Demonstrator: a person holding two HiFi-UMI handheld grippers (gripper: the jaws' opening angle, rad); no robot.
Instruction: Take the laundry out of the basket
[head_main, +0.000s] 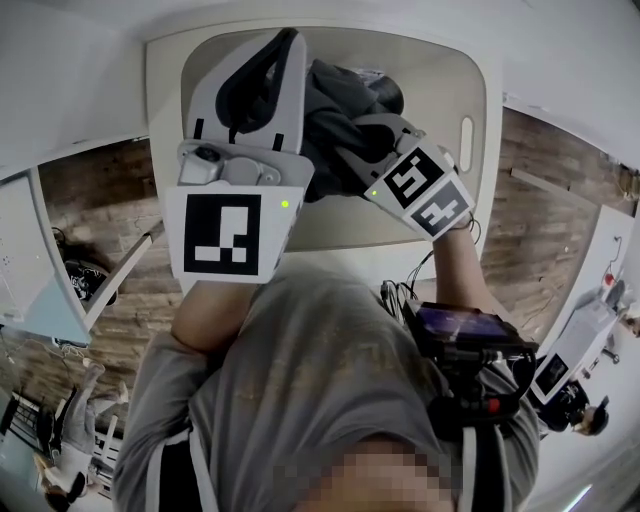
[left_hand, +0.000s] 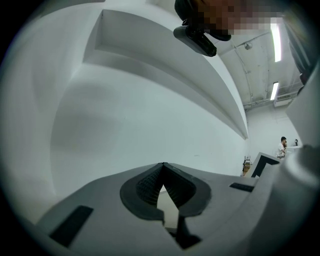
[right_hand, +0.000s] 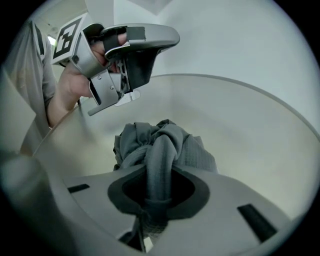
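Wooden floor around a pale basket: laundry gripped, lift to come.
Over the near left rim the left gripper hovers level, jaws shut on nothing. Farther in, the right gripper points down, jaws nearly closed and pinching a fold of the grey laundry, bunched inside the basket. Next, I judge, a straight upward pull, clear of the tall walls and the left gripper; free room lies above and right.

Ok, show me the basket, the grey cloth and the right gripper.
basket (right_hand: 250, 130), right gripper view, bare inner wall.
grey cloth (right_hand: 171, 137), right gripper view, top of the bunched fold.
right gripper (right_hand: 159, 192), right gripper view, between its jaws, which pinch the grey cloth.
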